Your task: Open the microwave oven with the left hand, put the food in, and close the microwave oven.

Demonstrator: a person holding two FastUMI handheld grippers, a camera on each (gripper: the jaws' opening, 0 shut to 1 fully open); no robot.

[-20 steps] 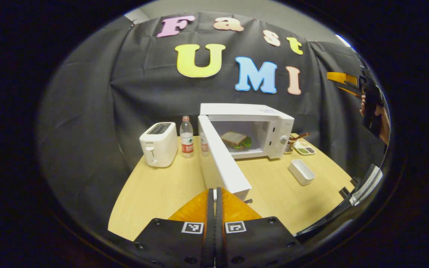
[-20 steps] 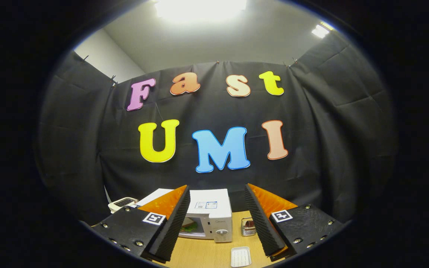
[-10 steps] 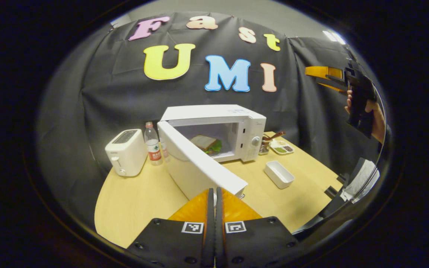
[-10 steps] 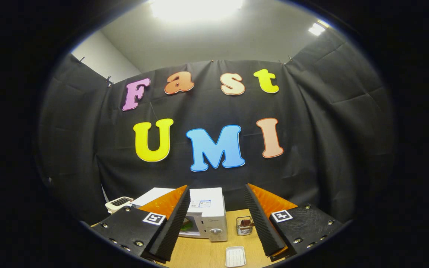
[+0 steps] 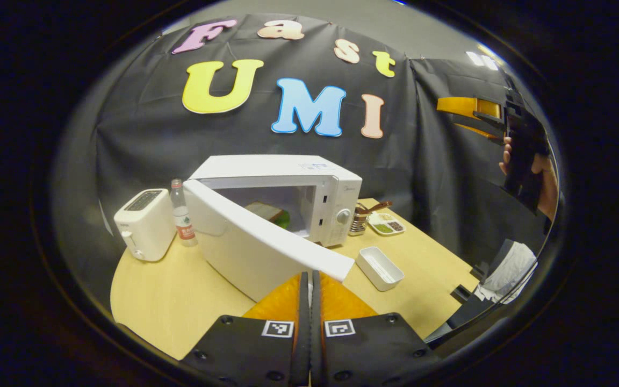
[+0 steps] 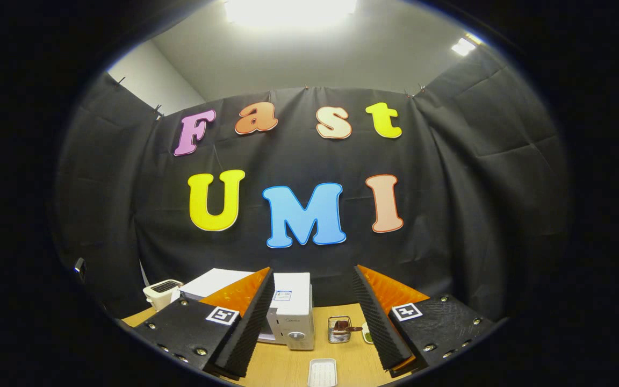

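The white microwave [image 5: 336,199] stands at the middle of the wooden table [image 5: 170,301], its door [image 5: 245,247] swung partway open toward me. A sandwich [image 5: 267,211] with green lettuce lies inside the cavity, half hidden by the door. My left gripper [image 5: 309,275] is shut with nothing between its fingers, and its tips are right at the door's free edge. A hand [image 5: 543,183] holds my right gripper [image 5: 449,115] high at the far right. In the right gripper view that gripper [image 6: 312,270] is open and empty, well above the microwave [image 6: 293,306].
A white toaster [image 5: 143,223] and a water bottle [image 5: 182,215] stand left of the microwave. On its right are a metal cup with a spoon [image 5: 360,220], a small dish [image 5: 387,224] and a white rectangular tray [image 5: 378,267]. The table edge runs along the right.
The microwave door has swung further toward closed, hiding more of the sandwich. My shut left gripper has kept to the door's free edge. The right gripper stays raised and open.
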